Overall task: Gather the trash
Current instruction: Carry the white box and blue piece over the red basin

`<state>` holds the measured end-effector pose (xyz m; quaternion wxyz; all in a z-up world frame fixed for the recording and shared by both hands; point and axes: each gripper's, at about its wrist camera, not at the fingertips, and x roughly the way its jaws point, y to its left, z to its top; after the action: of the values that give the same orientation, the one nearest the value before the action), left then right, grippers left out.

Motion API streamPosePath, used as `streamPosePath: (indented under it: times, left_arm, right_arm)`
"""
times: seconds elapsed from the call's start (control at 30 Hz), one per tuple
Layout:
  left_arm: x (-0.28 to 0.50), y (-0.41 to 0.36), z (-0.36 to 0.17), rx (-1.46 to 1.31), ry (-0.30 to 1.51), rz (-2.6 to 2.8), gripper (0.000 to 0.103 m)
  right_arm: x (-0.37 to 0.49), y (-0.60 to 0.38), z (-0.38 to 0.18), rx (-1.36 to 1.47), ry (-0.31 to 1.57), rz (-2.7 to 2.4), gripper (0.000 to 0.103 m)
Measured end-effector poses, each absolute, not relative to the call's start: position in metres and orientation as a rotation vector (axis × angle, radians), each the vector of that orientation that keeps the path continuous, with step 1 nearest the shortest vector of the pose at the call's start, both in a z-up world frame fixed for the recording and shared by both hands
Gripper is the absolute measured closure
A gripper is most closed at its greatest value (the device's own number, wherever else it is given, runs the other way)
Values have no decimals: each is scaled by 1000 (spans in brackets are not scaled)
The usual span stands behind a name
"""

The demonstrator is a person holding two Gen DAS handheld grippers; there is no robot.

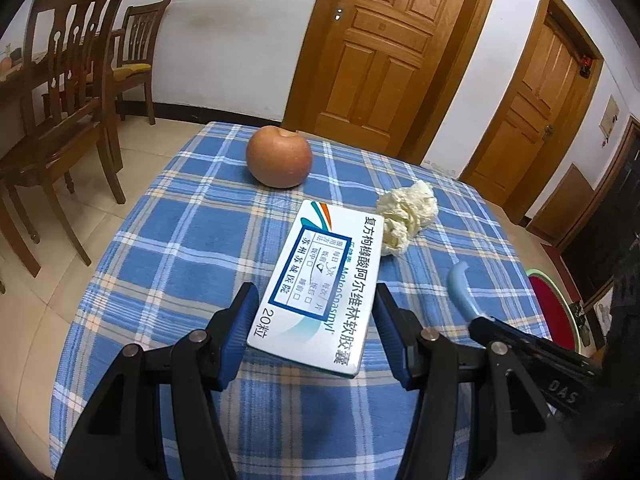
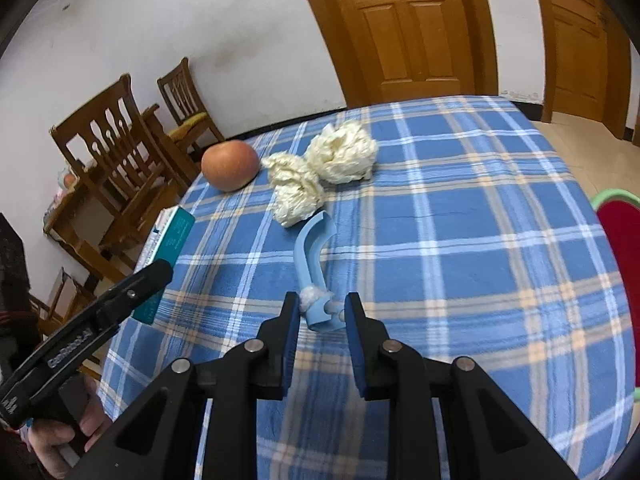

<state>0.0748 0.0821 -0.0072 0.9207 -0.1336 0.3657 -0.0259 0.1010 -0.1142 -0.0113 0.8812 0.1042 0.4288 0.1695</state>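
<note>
Looks like a home dining room – carved wooden chairs [image 1: 68,92] pulled up to a wooden dining table [image 1: 16,80] by the wall, panelled wooden doors [image 1: 384,48], pale tiled floor [image 1: 132,160]. Up front, a blue plaid tablecloth [image 2: 460,240] with an apple [image 1: 279,157] on it – lived-in, not a lab or shop.

**Open cloth to the right, clutter up the middle**

The bench [image 2: 460,208] is bare across its right half, from the near edge to the far one. Up the middle, two crumpled tissue wads [image 2: 320,172] lie touching each other, with an apple [image 2: 230,165] just left of them near the far edge. A medicine box [image 1: 320,284] fills the left tongs [image 1: 316,320], and a blue plastic piece [image 2: 310,264] juts from the right tongs [image 2: 322,310] toward the wads. Wooden chairs [image 1: 68,92] crowd the floor left of the bench; a red bin [image 2: 622,264], probably, stands beside its right edge.
</note>
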Motion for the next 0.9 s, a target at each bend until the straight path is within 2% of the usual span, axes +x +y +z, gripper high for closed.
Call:
streamPosePath:
  times: [0.9]
  left_arm:
    - [66,33,6,-248,758,-155,45]
  right_arm:
    - [62,-208,8,366,793,210,78]
